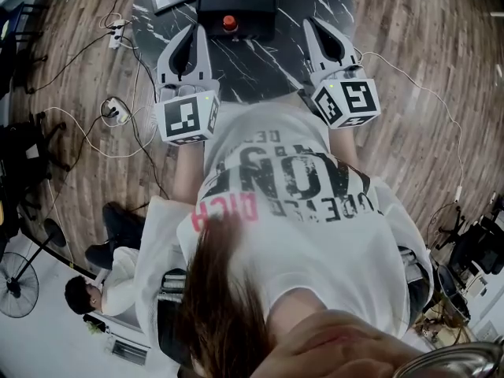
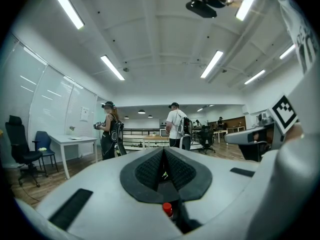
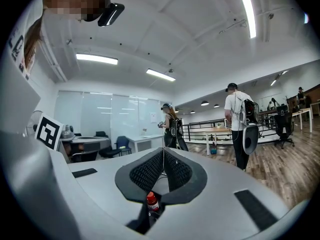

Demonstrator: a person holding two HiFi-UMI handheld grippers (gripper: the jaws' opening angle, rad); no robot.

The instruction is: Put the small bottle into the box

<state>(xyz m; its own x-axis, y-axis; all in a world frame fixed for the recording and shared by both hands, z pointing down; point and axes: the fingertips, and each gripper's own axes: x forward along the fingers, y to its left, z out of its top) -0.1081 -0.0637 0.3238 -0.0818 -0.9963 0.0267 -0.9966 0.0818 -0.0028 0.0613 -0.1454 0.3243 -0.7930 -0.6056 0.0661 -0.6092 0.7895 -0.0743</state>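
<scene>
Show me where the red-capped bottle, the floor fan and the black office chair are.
red-capped bottle (image 3: 151,197): right gripper view, on its red cap.
floor fan (image 1: 16,285): head view, on its round grille.
black office chair (image 2: 15,131): left gripper view, on its backrest.

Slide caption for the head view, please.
From above: person in white printed T-shirt holds left gripper and right gripper, both shut, over a dark marbled table.

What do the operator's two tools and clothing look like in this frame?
Both the left tool and right tool are light grey, tapering two-prong shells with black ribbed pads. Each carries a white cube with black square markers. The person wears a white printed T-shirt.
</scene>
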